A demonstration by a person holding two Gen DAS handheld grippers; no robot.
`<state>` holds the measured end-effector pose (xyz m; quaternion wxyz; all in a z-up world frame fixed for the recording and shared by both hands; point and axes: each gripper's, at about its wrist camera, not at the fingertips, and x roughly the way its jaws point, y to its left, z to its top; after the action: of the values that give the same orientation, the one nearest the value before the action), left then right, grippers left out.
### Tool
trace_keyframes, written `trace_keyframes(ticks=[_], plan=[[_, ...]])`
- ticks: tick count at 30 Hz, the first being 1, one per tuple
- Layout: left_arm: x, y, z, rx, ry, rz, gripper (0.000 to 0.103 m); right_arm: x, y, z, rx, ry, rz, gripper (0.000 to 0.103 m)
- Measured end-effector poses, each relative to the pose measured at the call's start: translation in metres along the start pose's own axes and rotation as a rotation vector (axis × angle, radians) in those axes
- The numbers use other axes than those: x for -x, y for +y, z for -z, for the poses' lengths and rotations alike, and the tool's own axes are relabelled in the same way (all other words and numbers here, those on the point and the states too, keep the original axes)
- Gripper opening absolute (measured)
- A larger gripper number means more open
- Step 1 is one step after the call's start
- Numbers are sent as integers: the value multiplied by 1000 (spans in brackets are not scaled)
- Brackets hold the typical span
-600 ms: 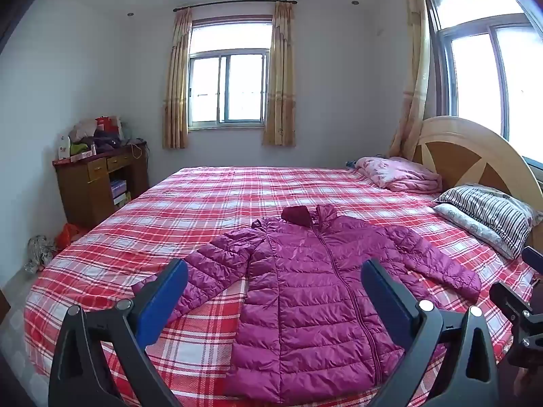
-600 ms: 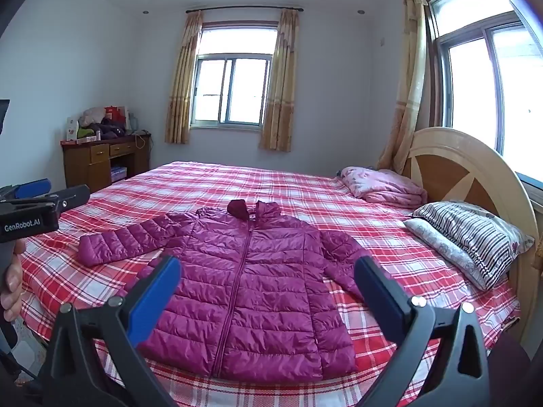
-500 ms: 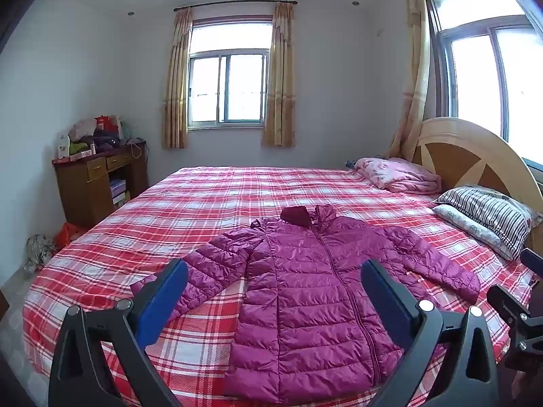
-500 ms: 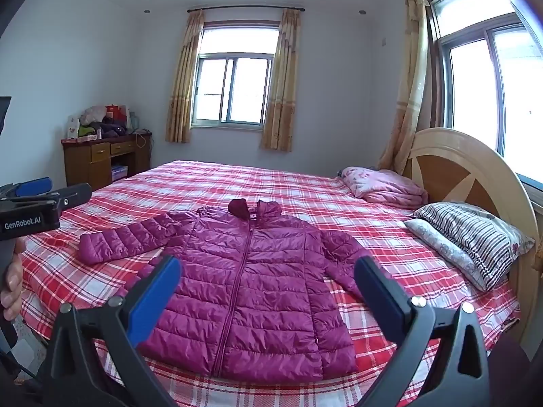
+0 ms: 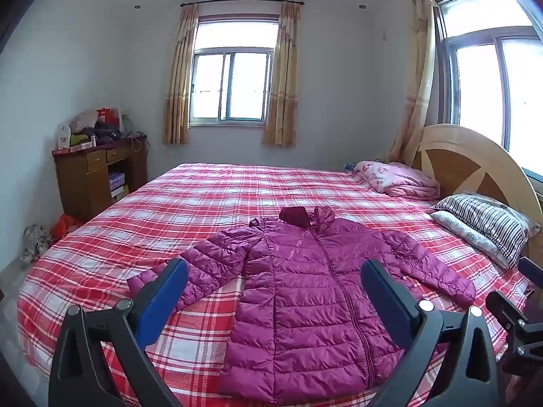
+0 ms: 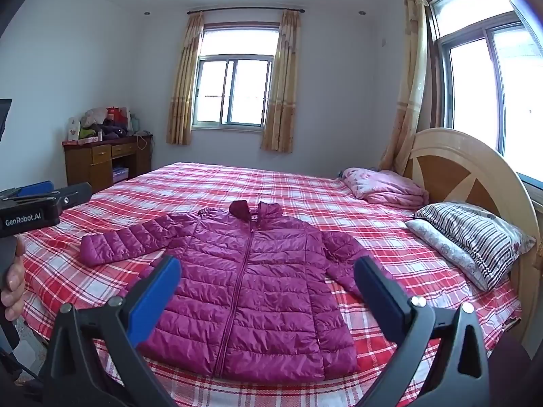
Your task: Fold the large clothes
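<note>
While the room's only storage piece, a brown wooden desk with drawers, stands against the left wall, its open shelf compartment holds a stack of what look like boxes or books, too small to tell apart, and its top carries a heap of bags, cloth and cartons. On the floor beside it lie a red bag and a grey bundle. Moving rightward, the large bed with a red-and-white plaid cover fills the middle of both views. The magenta quilted puffer jacket lies flat on the near half of the bed, front up, zipped, collar toward the far window, both sleeves spread outward. The left gripper hovers above the jacket's lower part, its blue-padded jaws spread wide with nothing between them. The right gripper hangs likewise over the hem, jaws spread wide, touching nothing. Further right, a folded pink blanket rests near the rounded wooden headboard, and a black-and-white striped pillow lies on top of a pale patterned one.
</note>
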<state>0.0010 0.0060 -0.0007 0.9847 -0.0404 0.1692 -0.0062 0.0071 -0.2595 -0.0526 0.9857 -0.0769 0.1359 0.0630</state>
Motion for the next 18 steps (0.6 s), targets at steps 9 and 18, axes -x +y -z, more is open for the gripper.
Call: trace_keyframes(ticks=[9, 18], plan=[[-1, 3, 1, 10, -4, -7, 102, -1, 0, 1, 3, 5, -2, 103], [-1, 3, 1, 17, -8, 6, 102, -3, 3, 3, 10, 18, -24, 103]])
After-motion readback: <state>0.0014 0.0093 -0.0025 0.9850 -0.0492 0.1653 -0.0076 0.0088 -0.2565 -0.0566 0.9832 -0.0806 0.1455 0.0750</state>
